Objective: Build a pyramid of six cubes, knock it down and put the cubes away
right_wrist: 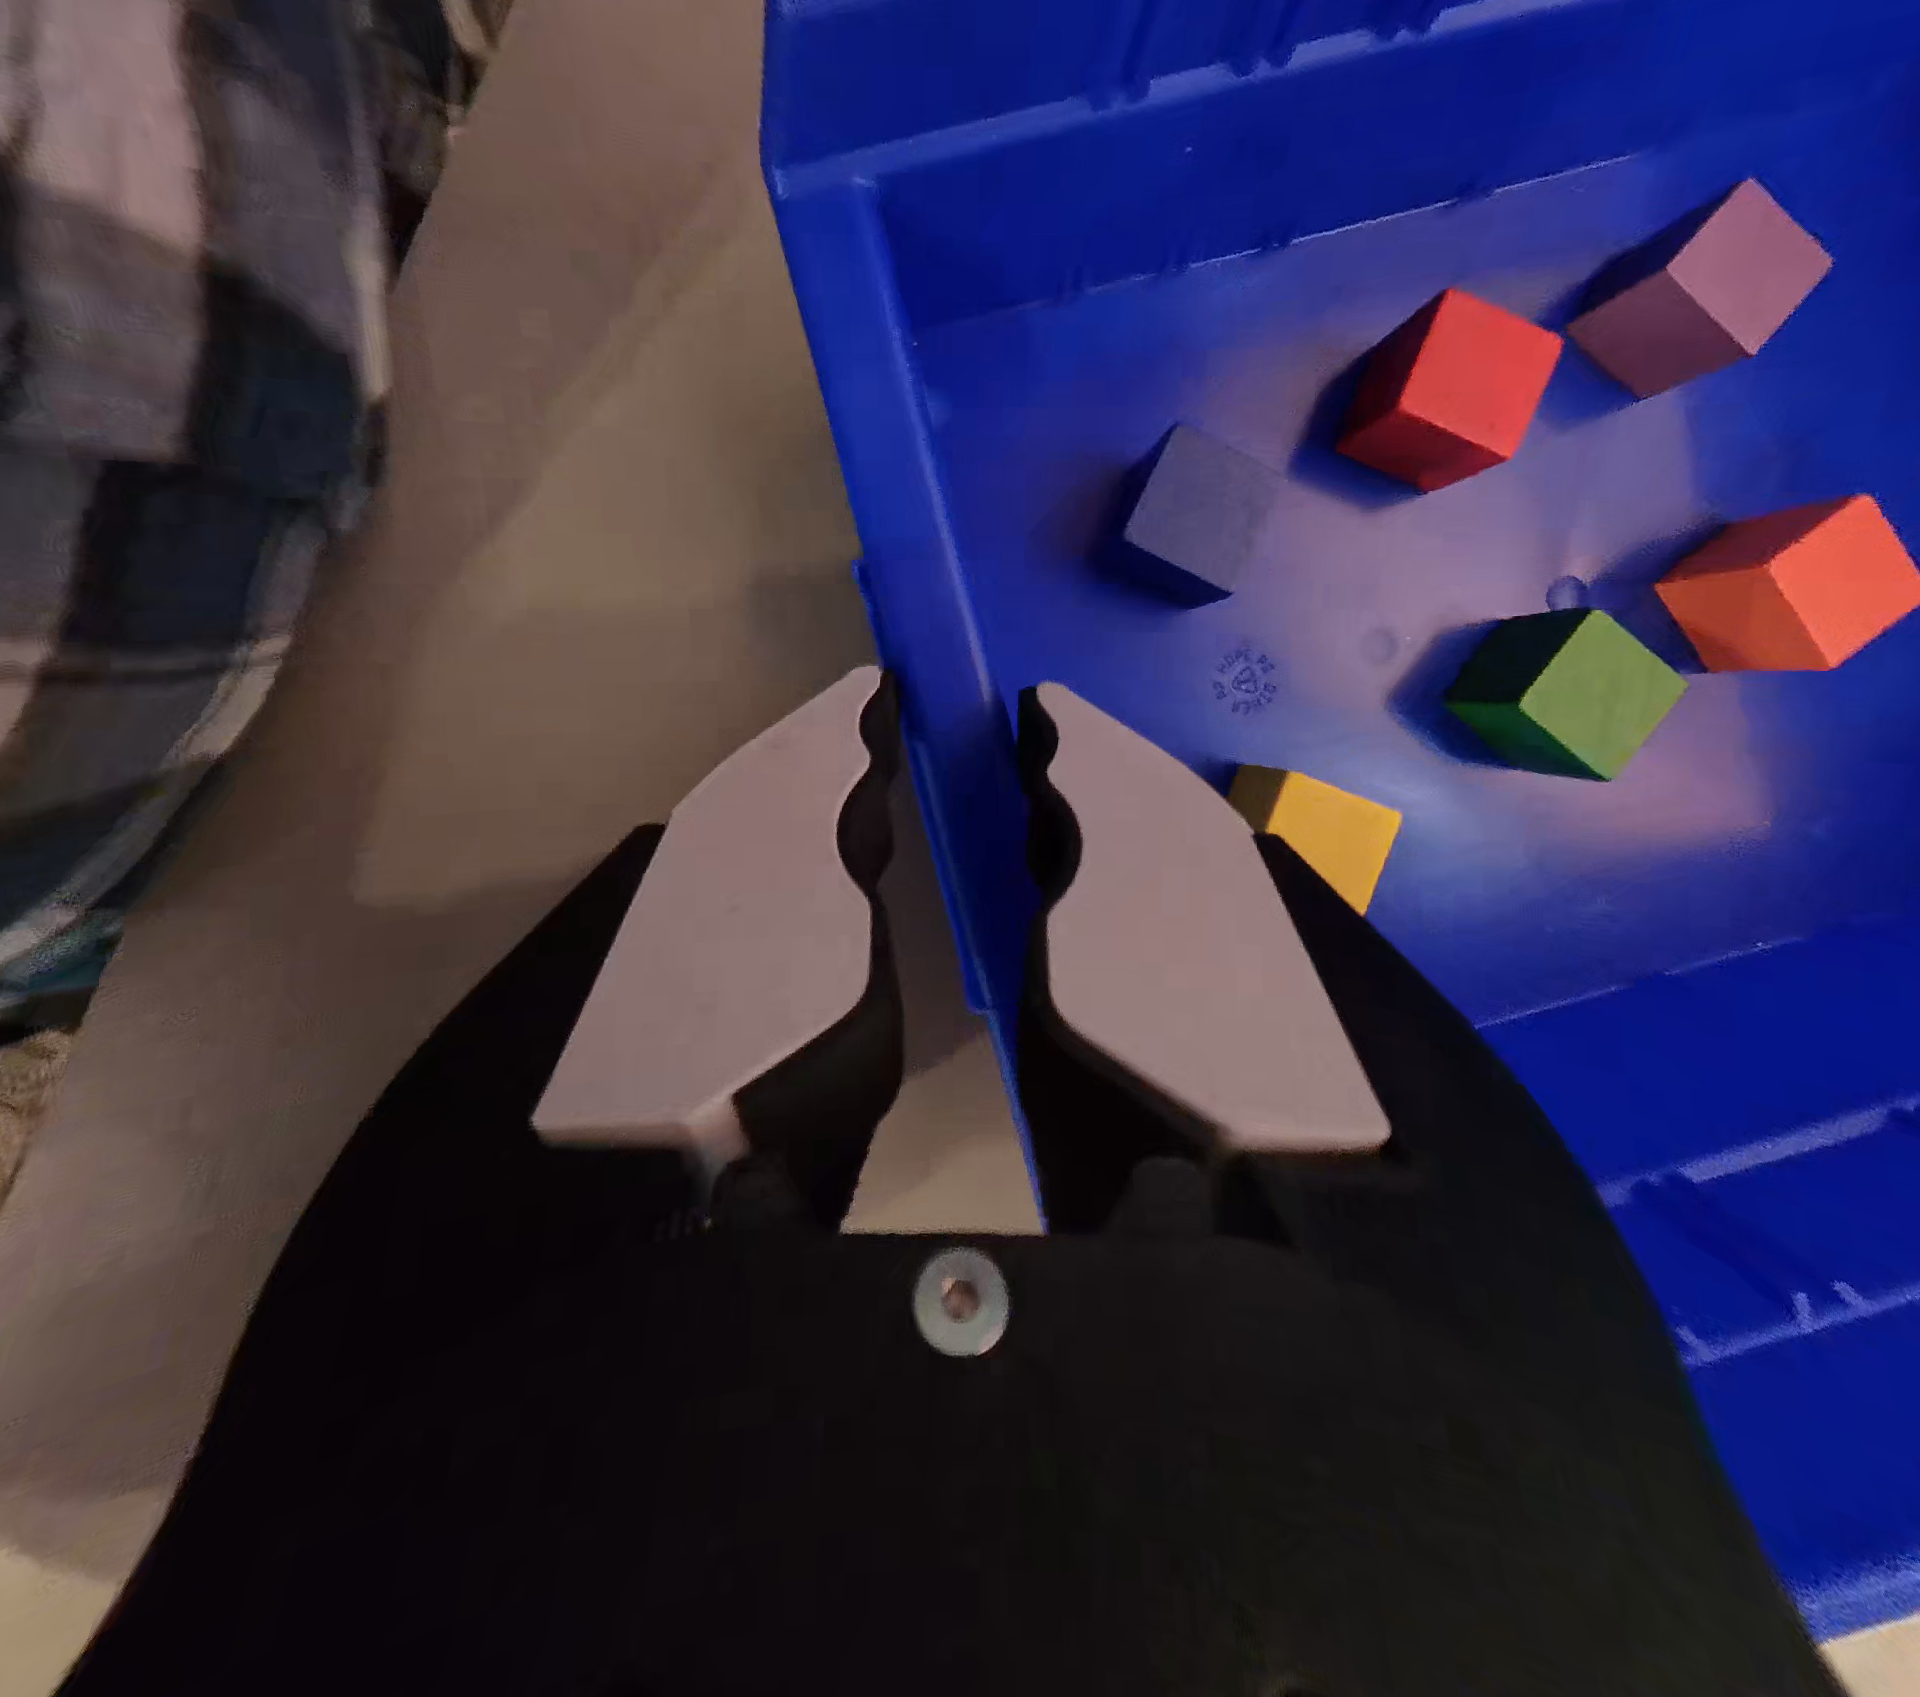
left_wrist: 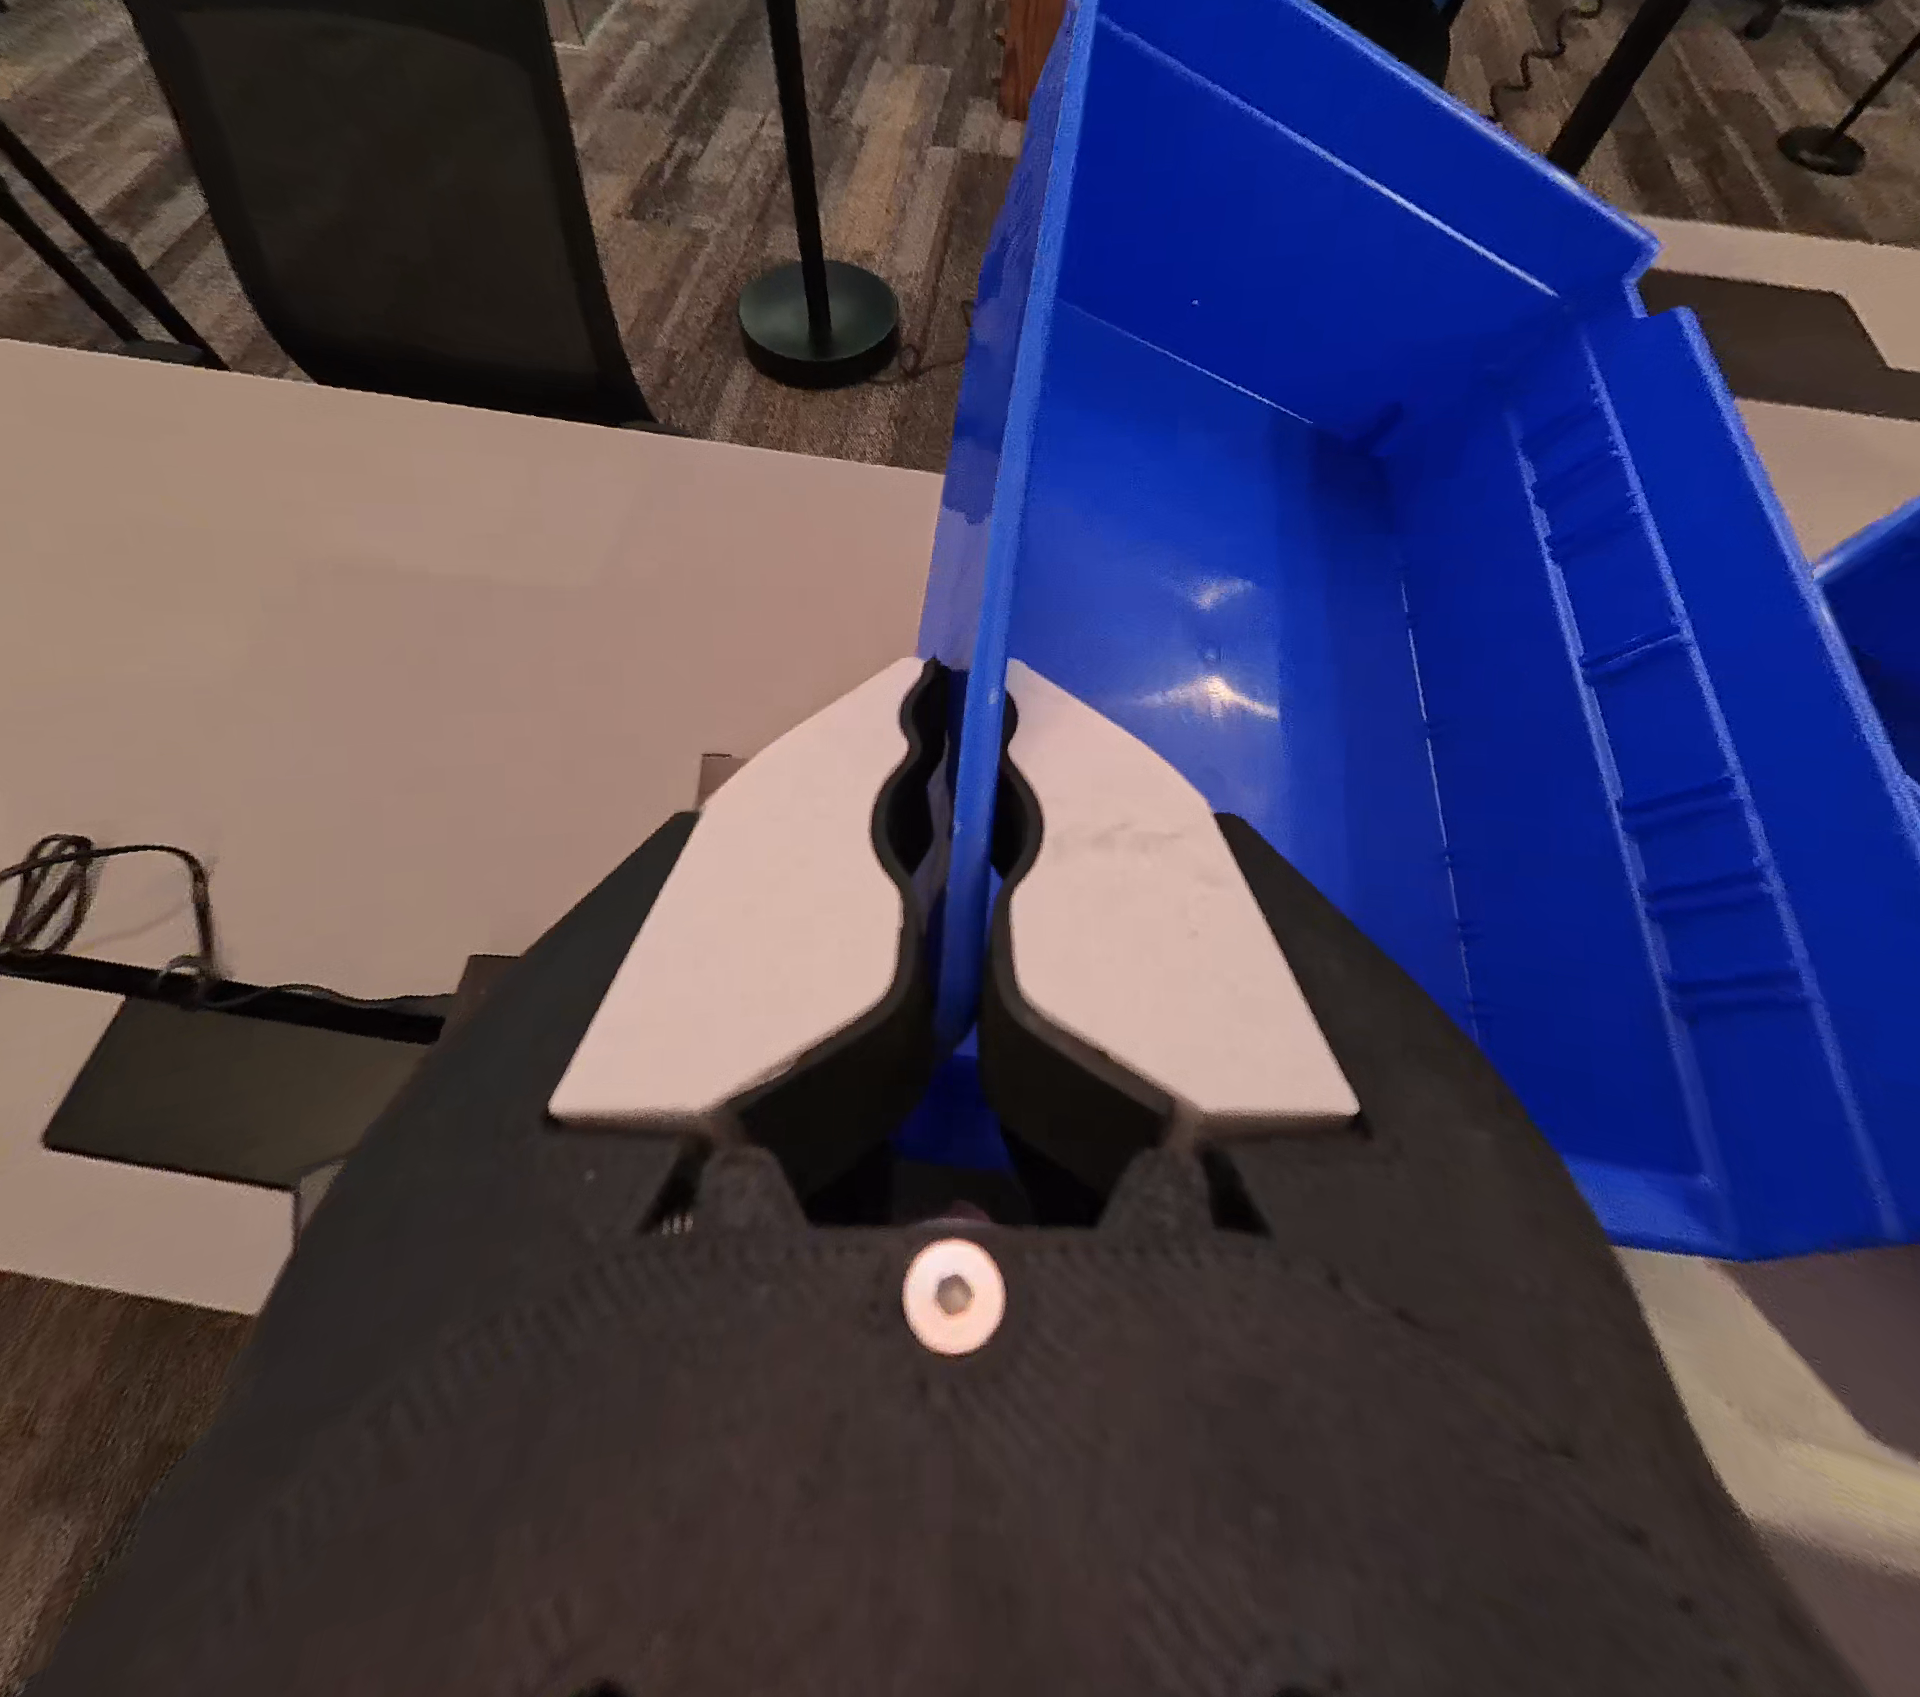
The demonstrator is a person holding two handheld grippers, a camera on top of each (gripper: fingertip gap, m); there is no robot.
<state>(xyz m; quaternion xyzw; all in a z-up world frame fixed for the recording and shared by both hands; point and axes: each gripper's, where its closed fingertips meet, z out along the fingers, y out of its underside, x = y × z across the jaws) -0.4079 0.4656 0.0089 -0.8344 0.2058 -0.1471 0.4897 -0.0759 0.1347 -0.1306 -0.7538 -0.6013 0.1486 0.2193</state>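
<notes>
Left gripper (left_wrist: 971, 712) pinched the empty blue bin's (left_wrist: 1299, 608) wall, right gripper (right_wrist: 956, 702) clamped the second blue bin's (right_wrist: 935, 504) wall, six coloured cubes (right_wrist: 1449, 390) scattered inside.

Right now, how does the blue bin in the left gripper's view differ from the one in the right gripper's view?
The left-view blue bin shows no cubes inside; the right-view blue bin holds six coloured cubes. Both are glossy blue, each with a wall running between its view's own gripper fingers.
</notes>
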